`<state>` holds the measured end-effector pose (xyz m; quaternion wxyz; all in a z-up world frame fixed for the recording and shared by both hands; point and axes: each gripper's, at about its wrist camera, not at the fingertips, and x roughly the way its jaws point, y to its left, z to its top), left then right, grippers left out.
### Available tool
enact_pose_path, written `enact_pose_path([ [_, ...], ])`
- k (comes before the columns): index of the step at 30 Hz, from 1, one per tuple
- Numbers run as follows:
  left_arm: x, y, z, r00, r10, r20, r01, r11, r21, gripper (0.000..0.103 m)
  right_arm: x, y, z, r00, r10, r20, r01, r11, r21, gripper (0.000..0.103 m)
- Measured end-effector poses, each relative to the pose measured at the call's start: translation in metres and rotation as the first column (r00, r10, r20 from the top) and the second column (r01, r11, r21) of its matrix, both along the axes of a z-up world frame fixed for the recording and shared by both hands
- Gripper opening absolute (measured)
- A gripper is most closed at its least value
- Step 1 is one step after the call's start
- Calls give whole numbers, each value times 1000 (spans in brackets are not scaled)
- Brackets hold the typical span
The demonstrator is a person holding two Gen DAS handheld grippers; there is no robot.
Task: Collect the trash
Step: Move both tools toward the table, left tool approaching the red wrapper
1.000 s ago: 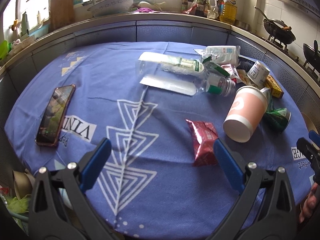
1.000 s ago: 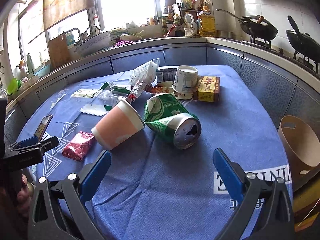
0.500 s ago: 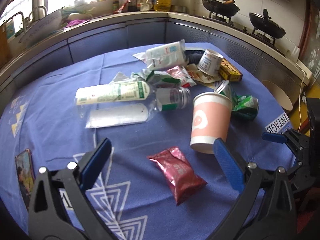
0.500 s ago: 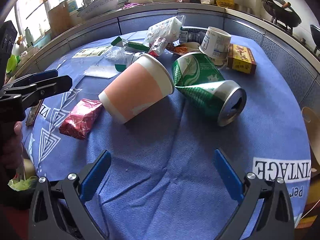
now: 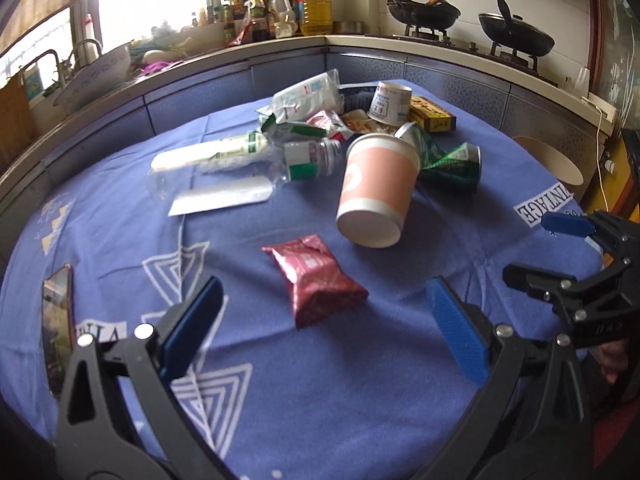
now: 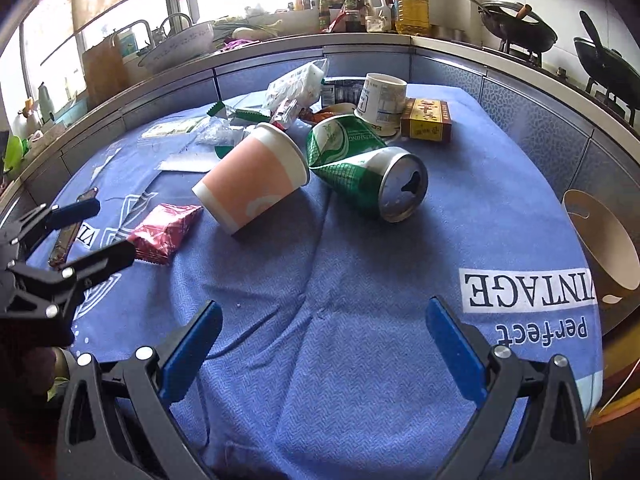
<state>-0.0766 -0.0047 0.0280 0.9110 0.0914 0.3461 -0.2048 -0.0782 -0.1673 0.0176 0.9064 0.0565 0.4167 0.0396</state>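
The left gripper [image 5: 322, 322] hangs with its blue pads spread wide and nothing between them, just above the blue cloth of the table [image 5: 320, 400]. Directly ahead of it, between the lines of the two fingers, lies a red foil snack packet [image 5: 316, 276], flat on the cloth. Beyond that packet a pink paper cup [image 5: 378, 190] lies tipped on its side, its base facing the camera, touching a crushed green can [image 5: 448, 164]. Left of the cup a clear plastic bottle [image 5: 240, 164] lies flat, and a phone [image 5: 58, 320] sits near the table's left edge.

The right gripper [image 6: 322, 332] is likewise wide apart and empty (over bare cloth), with the can well ahead of it. Farther back are a white tub [image 6: 380, 100] and a yellow box [image 6: 426, 120], close together.
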Motion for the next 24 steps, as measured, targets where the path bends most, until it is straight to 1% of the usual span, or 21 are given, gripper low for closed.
enact_pose_path([
  [2,-14,5,4,999,33,-6,-33,998,-50,98,-2,-6,3,1000,21,14,-22,999,45,100],
  [5,-29,7,8,996,90,-15,-91,993,-79,98,-8,-13,5,998,58,40,-62,993,96,100],
  [6,-31,5,9,994,110,-10,-110,991,-71,98,-11,-17,6,996,71,47,-76,991,112,100],
  [8,-36,-4,12,989,145,13,-145,989,-23,98,-15,-22,8,994,89,56,-96,986,136,100],
  [10,-38,-13,15,986,166,19,-166,986,17,98,-19,-30,11,993,100,65,-109,980,165,100],
  [13,-40,-16,15,978,207,8,-207,978,34,98,-20,-35,8,990,124,67,-135,973,186,100],
  [16,-42,-8,6,967,253,-41,-252,967,31,98,-19,-30,0,988,145,58,-154,969,192,100],
  [18,-44,-1,-1,963,262,-60,-260,965,37,98,-19,-26,-3,988,146,53,-154,965,213,100],
  [21,-42,7,-9,962,267,-52,-263,963,65,98,-22,-18,-5,989,128,74,-141,967,214,100],
  [24,-35,8,-10,971,234,-53,-231,972,49,98,-25,-15,-6,993,90,72,-104,971,216,100],
])
